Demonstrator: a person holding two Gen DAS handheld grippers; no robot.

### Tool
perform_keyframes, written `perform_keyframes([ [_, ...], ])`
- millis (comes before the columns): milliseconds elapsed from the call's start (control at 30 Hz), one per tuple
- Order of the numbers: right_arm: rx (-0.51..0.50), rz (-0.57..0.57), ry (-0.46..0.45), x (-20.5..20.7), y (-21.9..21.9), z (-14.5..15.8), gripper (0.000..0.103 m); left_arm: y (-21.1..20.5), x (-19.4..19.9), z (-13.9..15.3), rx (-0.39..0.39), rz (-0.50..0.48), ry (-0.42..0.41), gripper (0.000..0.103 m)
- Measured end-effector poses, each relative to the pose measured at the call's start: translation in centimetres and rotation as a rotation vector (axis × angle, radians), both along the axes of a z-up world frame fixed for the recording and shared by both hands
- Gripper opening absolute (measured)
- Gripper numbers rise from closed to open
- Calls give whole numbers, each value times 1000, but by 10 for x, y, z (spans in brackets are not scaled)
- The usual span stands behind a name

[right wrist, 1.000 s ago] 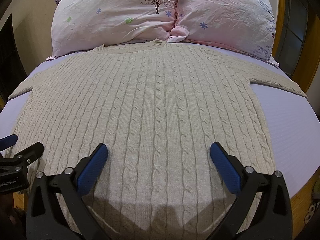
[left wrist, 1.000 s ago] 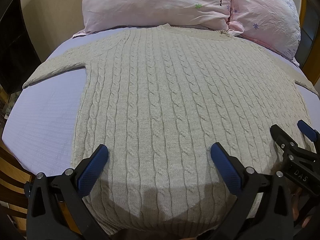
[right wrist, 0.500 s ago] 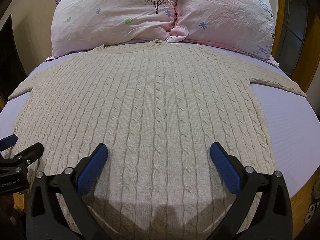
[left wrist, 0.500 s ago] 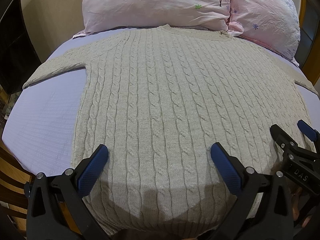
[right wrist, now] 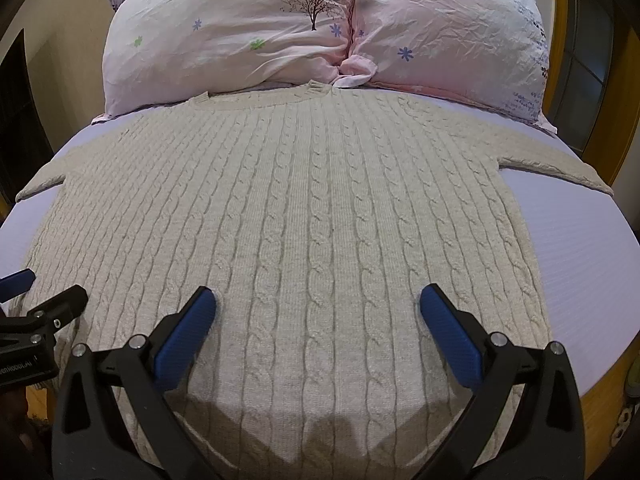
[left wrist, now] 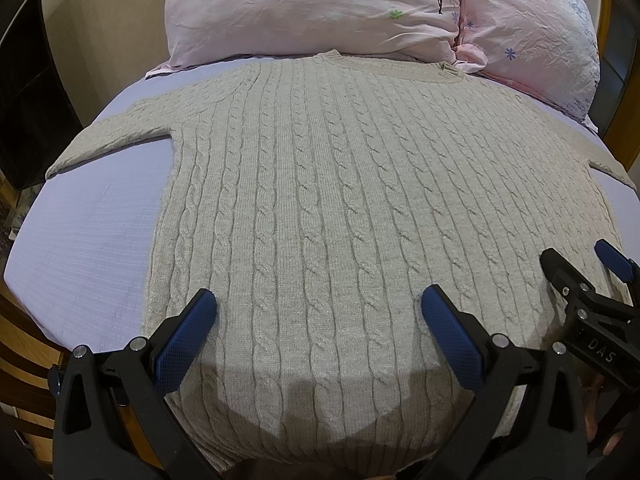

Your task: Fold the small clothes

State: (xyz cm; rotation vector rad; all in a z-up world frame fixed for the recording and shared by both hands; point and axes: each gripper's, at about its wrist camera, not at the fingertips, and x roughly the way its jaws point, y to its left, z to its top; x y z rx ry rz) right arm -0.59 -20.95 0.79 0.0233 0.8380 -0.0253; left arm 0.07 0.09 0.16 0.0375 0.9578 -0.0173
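Note:
A beige cable-knit sweater (left wrist: 340,184) lies flat on the bed, collar towards the pillows, both sleeves spread sideways; it also fills the right wrist view (right wrist: 304,216). My left gripper (left wrist: 318,312) hangs open and empty just above the sweater's hem, left of middle. My right gripper (right wrist: 318,312) hangs open and empty above the hem, right of middle. The right gripper also shows at the right edge of the left wrist view (left wrist: 576,268), and the left gripper at the left edge of the right wrist view (right wrist: 44,292).
The sweater rests on a lilac sheet (left wrist: 88,240) that is bare on both sides (right wrist: 592,252). Two pink flowered pillows (right wrist: 240,28) (right wrist: 452,24) lie at the head. A wooden bed frame (right wrist: 608,92) runs along the right side.

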Motion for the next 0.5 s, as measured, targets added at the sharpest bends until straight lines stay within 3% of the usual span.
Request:
perform_keyframes([
  [500, 2, 0, -23, 0, 1, -1, 101, -2, -1, 2, 2, -2, -16, 102],
])
